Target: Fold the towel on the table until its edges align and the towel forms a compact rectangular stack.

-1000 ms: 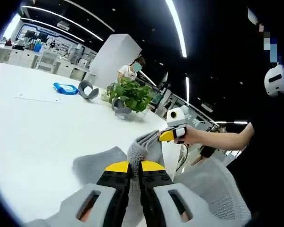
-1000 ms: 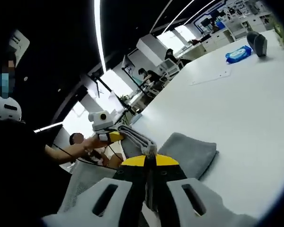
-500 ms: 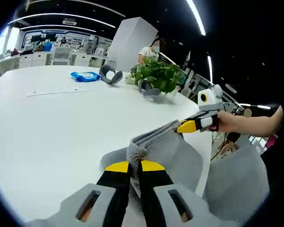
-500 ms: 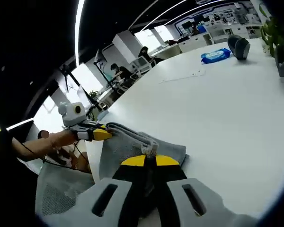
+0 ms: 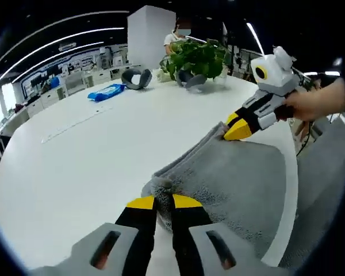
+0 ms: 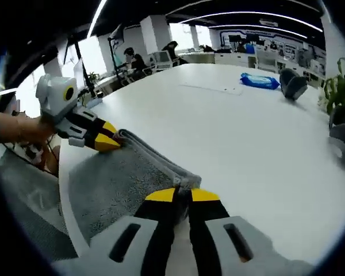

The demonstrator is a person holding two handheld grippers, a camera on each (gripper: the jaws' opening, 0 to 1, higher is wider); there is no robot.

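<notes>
Grey terry towel [image 5: 230,178] spread over the near edge of the white table [image 5: 75,167], one folded layer stacked on another, the thick fold line running between the two grippers.

Left to right in the left gripper view:
- Blue wipes packet [image 5: 106,92], far side of table. Count: one.
- Grey curved objects [image 5: 135,77], beside and in front of the plant. Count: two visible; identity unclear.
- Potted green plant [image 5: 196,56]. Count: one.
- Left gripper [image 5: 156,202], jaws closed, pinching one towel corner at the near end of the fold.
- Right gripper [image 5: 237,127], entering from the right, yellow tips clamped on the opposite corner of the same edge.

Left to right in the right gripper view:
- Left gripper [image 6: 108,141], held in a hand, tips nipped shut on the far towel corner.
- Right gripper [image 6: 182,194], jaws closed on the near corner.
- Towel [image 6: 112,184], low over the table edge.
- Blue packet [image 6: 259,81], far right.

Count of grippers: two. Count of towels: one.

Probable faults from here:
- Uneven release: one corner dropped before the other, causing skewed edges.
- Layer slip: upper layers dragged by a withdrawing jaw, opening the fold.
- Overhang: towel close to the table edge; part appears to hang past it, risking a slide off once released.
</notes>
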